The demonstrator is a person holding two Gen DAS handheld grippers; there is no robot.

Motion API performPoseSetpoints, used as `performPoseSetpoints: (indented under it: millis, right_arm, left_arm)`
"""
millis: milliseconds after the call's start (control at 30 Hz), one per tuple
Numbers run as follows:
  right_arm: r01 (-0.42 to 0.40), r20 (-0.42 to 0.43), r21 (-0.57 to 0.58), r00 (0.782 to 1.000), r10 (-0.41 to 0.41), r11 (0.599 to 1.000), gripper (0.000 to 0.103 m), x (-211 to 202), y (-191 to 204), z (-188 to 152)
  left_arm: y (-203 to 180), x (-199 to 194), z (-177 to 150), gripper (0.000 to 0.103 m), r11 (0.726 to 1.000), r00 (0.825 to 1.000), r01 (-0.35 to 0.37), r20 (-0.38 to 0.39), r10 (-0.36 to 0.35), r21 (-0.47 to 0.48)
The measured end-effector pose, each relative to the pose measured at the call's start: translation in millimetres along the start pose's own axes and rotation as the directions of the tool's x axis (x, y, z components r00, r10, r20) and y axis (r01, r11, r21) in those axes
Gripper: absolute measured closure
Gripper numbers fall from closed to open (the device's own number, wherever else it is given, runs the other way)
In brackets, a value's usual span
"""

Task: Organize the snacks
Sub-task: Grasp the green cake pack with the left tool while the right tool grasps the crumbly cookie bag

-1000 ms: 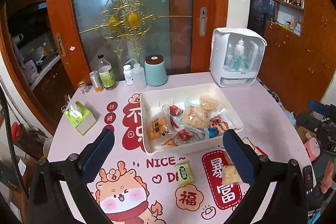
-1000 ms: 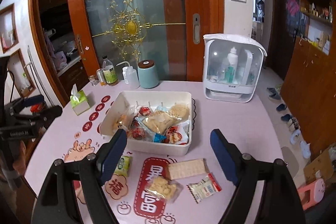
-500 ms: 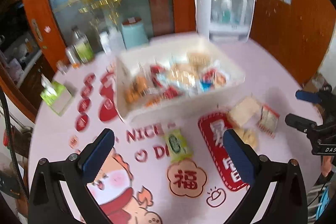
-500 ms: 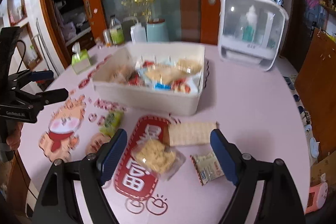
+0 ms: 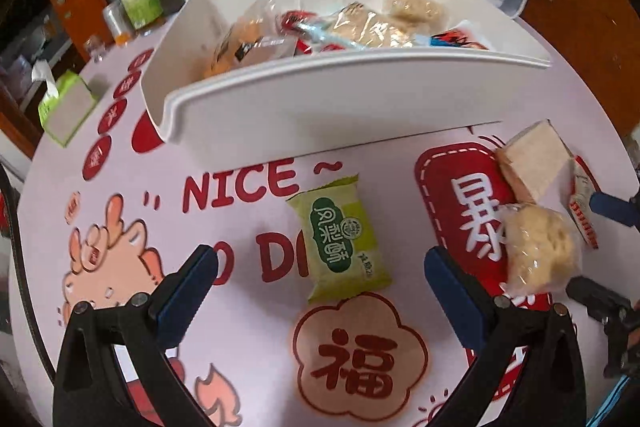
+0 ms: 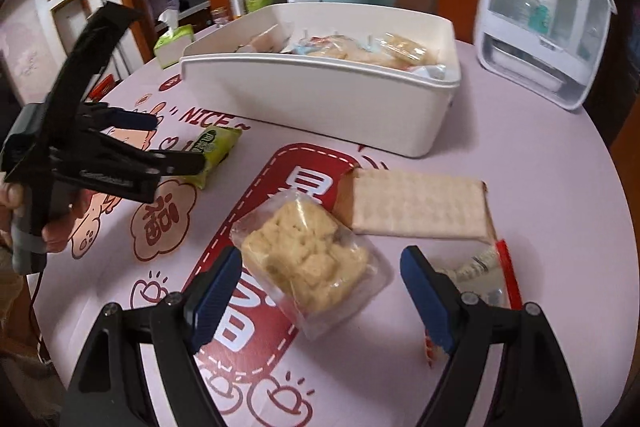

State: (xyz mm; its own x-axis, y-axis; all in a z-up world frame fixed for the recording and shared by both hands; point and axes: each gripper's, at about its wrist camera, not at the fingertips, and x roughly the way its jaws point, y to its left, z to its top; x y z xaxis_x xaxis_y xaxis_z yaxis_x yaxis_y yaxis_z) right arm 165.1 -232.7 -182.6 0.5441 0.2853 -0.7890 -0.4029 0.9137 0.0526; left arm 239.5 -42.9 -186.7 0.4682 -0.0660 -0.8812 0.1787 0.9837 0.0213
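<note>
Both grippers hang spread and empty: left gripper (image 5: pixel 316 287) straddles the green pastry packet (image 5: pixel 340 239), right gripper (image 6: pixel 320 287) brackets the clear-wrapped rice cake (image 6: pixel 308 259). Pickup seems in hand; next, pinch and carry ahead to the white bin (image 6: pixel 320 95).

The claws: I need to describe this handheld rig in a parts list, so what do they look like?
The left claw and right claw each have two black angular fingers with round bolts and blue pads on the inner faces. The right wrist view shows the left one's black body with small white lettering, gripped by a hand.
</note>
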Motion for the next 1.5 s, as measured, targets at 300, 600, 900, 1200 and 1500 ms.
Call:
performPoseSetpoints:
  millis: [300,600,900,1200,1500]
  right_arm:
    - [-0.034,-0.03,-0.026,0.999,0.034,0.999,0.021,23.2,4.3,-1.1]
    - [-0.073,-0.044,0.011,0.996,0.074,0.997,0.021,26.0,3.0,-3.9]
    - [-0.072,-0.019,0.048,0.997,0.073,0.996,0.021,24.3,1.6,-7.1]
    - [-0.087,0.0,0.079,0.996,0.087,0.993,0.021,25.7,0.8,-10.4]
    - [-0.051,-0.019,0.051,0.998,0.052,0.997,0.023,30.2,9.2,-11.3]
  left_arm:
    - [4.4,23.7,-1.8,0.0,0.998,0.999,0.015,-0.028,-0.016,-0.059]
    - [6.1,35.2,-1.4,0.0,0.996,0.999,0.005,-0.05,-0.01,-0.085]
    - [15.4,38.0,-0.2,0.0,0.991,0.999,-0.016,-0.037,0.011,-0.135]
    - [19.4,34.6,-4.7,0.009,0.987,0.999,-0.045,-0.035,0.04,-0.152]
    - [16.9,30.1,-6.1,0.023,0.991,0.999,-0.033,-0.023,0.031,-0.129]
